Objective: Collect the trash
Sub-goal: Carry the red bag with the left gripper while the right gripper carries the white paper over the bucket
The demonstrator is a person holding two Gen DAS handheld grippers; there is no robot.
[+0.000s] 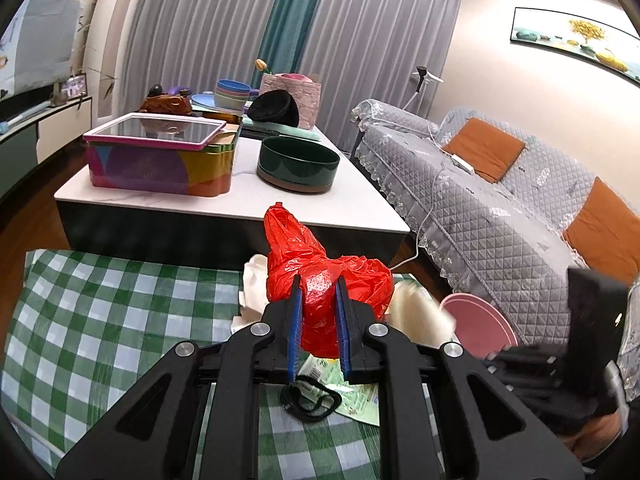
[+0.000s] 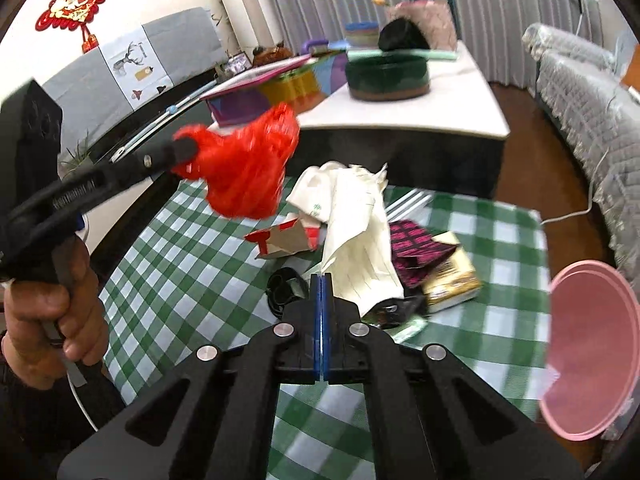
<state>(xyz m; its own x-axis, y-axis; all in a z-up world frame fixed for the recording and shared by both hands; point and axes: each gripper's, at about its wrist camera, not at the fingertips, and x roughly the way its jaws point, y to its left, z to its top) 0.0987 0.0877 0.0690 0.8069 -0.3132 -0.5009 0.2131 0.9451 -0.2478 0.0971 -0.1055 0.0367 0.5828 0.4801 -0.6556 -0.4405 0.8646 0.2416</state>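
Checked cloth (image 2: 192,264) holds half-buried litter; left tool (image 1: 318,280) clamps red bag (image 1: 352,280), right tool (image 2: 322,280) pressed together, empty.

Wrist views, angled down, sharing checked cloth (image 1: 100,320)

Red bag (image 2: 248,168): motion-blurred in the right wrist view. Pink bin (image 2: 592,352): cut off by the frame edge. Paper (image 1: 420,308) behind the bag: blurred, partly hidden.

One red bag (image 1: 320,280), two grippers (image 1: 318,284) (image 2: 322,280)
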